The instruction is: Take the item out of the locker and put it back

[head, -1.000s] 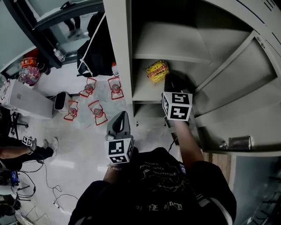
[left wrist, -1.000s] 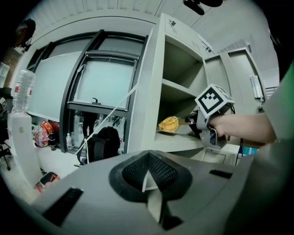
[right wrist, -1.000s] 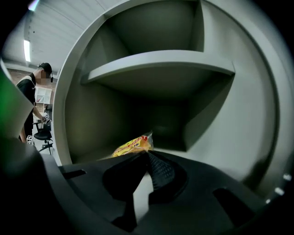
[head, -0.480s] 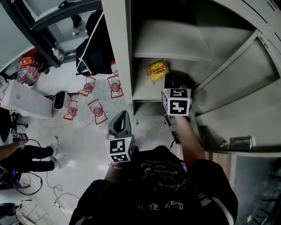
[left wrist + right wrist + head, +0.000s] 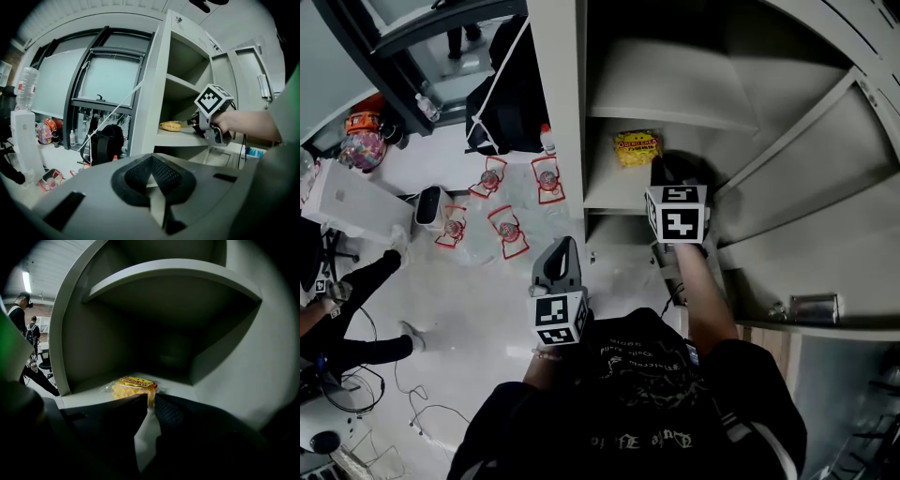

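Note:
A yellow snack packet [image 5: 636, 148] lies flat on the locker's middle shelf [image 5: 609, 192], near its front left corner. My right gripper [image 5: 667, 167] reaches onto that shelf just right of it. In the right gripper view the packet [image 5: 133, 386] lies straight ahead, its near corner at the tips of the right gripper [image 5: 151, 399]. Those jaws have just been opening; a narrow gap shows and the pads no longer press on it. My left gripper [image 5: 561, 246] hangs outside the locker above the floor, shut and empty [image 5: 151, 164]. From there the packet [image 5: 171, 125] shows on the shelf.
The locker door [image 5: 825, 178] stands open at the right. An upper shelf [image 5: 666, 89] sits above the packet. On the floor to the left lie a black backpack [image 5: 502, 103], several red-framed items [image 5: 502, 230] and a white box [image 5: 352, 202]. A person [image 5: 347, 309] sits at far left.
The packet now lies flatter and slightly farther from my right gripper, which has hardly moved. The person on the floor at left has shifted their legs. The left gripper has stayed put.

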